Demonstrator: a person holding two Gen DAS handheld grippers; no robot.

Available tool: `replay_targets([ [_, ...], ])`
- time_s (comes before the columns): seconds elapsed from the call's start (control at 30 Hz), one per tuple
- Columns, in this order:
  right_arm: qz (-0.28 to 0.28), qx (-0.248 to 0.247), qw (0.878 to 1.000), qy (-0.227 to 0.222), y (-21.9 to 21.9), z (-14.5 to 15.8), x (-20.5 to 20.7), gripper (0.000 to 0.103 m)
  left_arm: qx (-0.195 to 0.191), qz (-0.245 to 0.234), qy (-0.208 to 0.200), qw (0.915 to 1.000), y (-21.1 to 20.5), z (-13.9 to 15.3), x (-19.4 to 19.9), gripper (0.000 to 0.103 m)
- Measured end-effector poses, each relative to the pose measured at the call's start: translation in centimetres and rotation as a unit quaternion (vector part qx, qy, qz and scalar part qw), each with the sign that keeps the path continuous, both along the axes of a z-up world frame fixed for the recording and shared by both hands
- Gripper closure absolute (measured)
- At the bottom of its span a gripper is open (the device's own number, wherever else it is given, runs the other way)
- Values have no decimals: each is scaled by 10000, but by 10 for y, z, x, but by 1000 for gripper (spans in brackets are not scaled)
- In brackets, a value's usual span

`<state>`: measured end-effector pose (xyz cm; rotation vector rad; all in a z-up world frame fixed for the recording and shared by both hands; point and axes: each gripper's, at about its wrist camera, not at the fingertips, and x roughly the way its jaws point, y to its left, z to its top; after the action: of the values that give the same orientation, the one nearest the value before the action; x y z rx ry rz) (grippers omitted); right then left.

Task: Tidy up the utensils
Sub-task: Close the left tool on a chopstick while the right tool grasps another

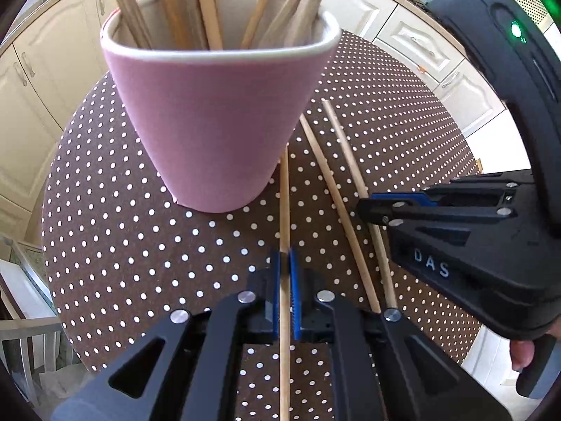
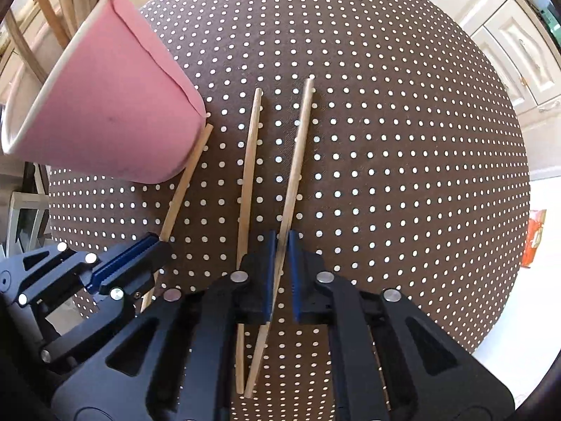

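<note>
L gripper (image 1: 284, 280) fingers clamped on chopstick (image 1: 284, 193) lying just right of pink cup (image 1: 210, 122). R gripper (image 2: 280, 273) fingers clamped on far-right stick (image 2: 298, 147), I think. I'd lift both level, tip-first into cup; third stick (image 2: 249, 161) left on surface (image 2: 385, 140).

Chopsticks (image 2: 298, 161): pale bare wood, matt. Pink cup (image 1: 217, 122): smooth, matt, cream inside. Table (image 2: 403, 175): covered in brown woven cloth, white dots. Hand-held gripper (image 1: 284, 280): matt black plastic, ridged blue pads, shiny metal rivets.
</note>
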<state>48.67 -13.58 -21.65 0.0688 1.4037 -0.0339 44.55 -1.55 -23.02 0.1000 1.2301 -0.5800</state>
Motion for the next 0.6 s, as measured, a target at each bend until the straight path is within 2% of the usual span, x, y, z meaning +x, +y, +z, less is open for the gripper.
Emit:
replay_targets([
  [0.07,-83,190,9998,-32,-8,0,-1,97,39,34,-16,10000,-2,3,-2,97],
  [0.17,-392,767,9962,-120,-23,-3,-7,97,-15,-51,-82,10000,-6,9,-6,97],
  [0.33,-694,1184,9899,-343,-37,5,-20,97,-92,-199,-223,9995,-13,22,-10,97],
  [0.6,-923,1385,9842,-605,-47,16,-46,97,-156,-428,-368,9983,-25,36,-17,97],
])
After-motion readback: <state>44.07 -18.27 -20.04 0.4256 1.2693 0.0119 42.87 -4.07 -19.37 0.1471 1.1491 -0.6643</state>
